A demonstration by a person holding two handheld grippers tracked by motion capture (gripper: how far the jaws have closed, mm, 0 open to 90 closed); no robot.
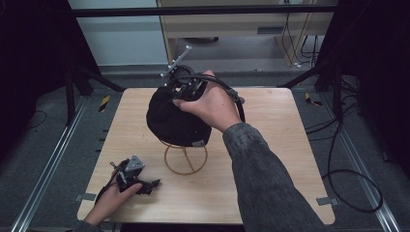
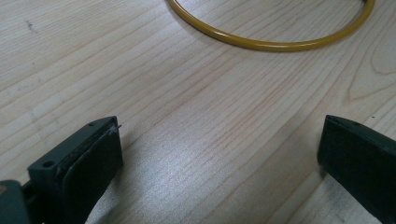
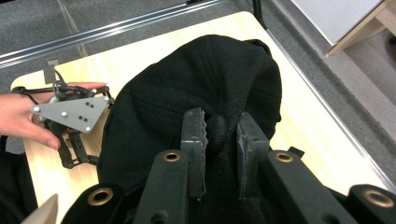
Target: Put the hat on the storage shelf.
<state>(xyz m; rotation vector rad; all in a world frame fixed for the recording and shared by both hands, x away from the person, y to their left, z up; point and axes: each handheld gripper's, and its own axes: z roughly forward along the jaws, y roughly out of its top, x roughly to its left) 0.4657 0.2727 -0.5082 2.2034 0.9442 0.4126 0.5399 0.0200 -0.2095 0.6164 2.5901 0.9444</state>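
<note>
From the high view, a black cap point(image 1: 176, 118) is seen draped on a yellow wire stand point(image 1: 185, 158) at mid-table, placement apparently nearly done with release left; the left gripper point(image 2: 219, 149) is seen parted and empty, while the right gripper point(image 3: 220, 135) is seen clenched on cap fabric.

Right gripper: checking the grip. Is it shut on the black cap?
Shut: right gripper pinches a fold of the black cap between its jaws.
</note>
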